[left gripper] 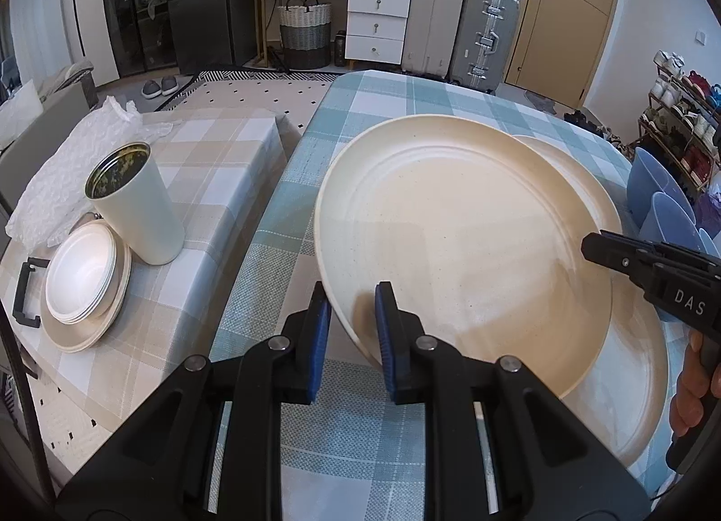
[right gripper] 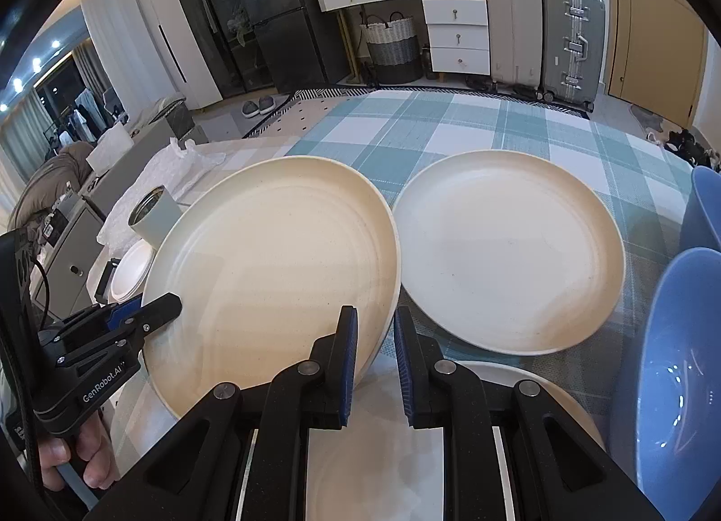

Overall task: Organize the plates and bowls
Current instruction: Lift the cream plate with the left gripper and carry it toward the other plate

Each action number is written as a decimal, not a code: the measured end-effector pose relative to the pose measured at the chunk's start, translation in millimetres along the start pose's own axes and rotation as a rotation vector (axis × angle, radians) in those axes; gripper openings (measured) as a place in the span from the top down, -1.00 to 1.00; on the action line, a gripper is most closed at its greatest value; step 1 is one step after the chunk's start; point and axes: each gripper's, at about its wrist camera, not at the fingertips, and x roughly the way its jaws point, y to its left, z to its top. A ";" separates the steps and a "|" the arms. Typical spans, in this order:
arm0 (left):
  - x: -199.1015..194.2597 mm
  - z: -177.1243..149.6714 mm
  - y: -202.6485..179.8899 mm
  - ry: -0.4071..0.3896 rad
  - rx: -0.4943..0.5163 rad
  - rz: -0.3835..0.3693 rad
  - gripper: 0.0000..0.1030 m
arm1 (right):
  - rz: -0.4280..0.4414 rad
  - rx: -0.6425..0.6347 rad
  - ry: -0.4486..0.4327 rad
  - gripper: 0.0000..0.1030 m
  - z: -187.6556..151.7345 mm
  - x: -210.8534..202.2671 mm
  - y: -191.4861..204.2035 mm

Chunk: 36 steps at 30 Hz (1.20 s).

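1. A big cream plate (left gripper: 455, 232) is held tilted above the counter (left gripper: 288, 187), which wears a blue checked cloth.
2. The left claw (left gripper: 351, 322) is clamped on the plate's near rim, one blue pad under the rim and the other on the inner face.
3. The right claw (right gripper: 376, 354) is pinched on the same plate's rim at its right side; in the left wrist view its black fingers reach in from the right and meet the plate's edge.
4. Both claws stand narrow, with only the rim's thickness between the pads.
5. A second cream plate (right gripper: 509, 250) lies flat on the blue cloth, just right of the lifted one and toward the counter's far half.
6. A third cream plate (right gripper: 540, 390) lies at the near edge under the right claw, mostly hidden.
7. Blue bowls (right gripper: 676, 367) stand along the counter's right edge, one behind another.
8. To the left, a lower counter with a beige checked cloth (left gripper: 212, 147) butts against the blue one.
9. On it sits a stack of white bowls (left gripper: 81, 277) on cream plates near its left edge.
10. A white canister (left gripper: 135, 205) stands upright, touching the stack on its far side.
11. Bubble wrap (left gripper: 67, 165) lies crumpled behind the canister.
12. A hand (right gripper: 67, 458) grips the left claw's handle.
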 end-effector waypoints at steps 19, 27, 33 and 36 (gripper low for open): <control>-23.1 -6.9 -42.0 -0.005 0.117 -0.056 0.65 | -0.029 0.055 -0.026 0.67 -28.0 -47.5 -20.2; -25.1 -11.7 -55.7 0.007 0.171 -0.088 0.63 | -0.043 0.073 -0.044 0.67 -47.2 -69.5 -27.4; -26.2 -16.3 -66.3 0.014 0.213 -0.097 0.63 | -0.059 0.077 -0.056 0.67 -63.1 -80.5 -29.9; -25.8 -17.5 -70.8 0.016 0.227 -0.100 0.63 | -0.060 0.089 -0.063 0.67 -68.7 -84.8 -31.7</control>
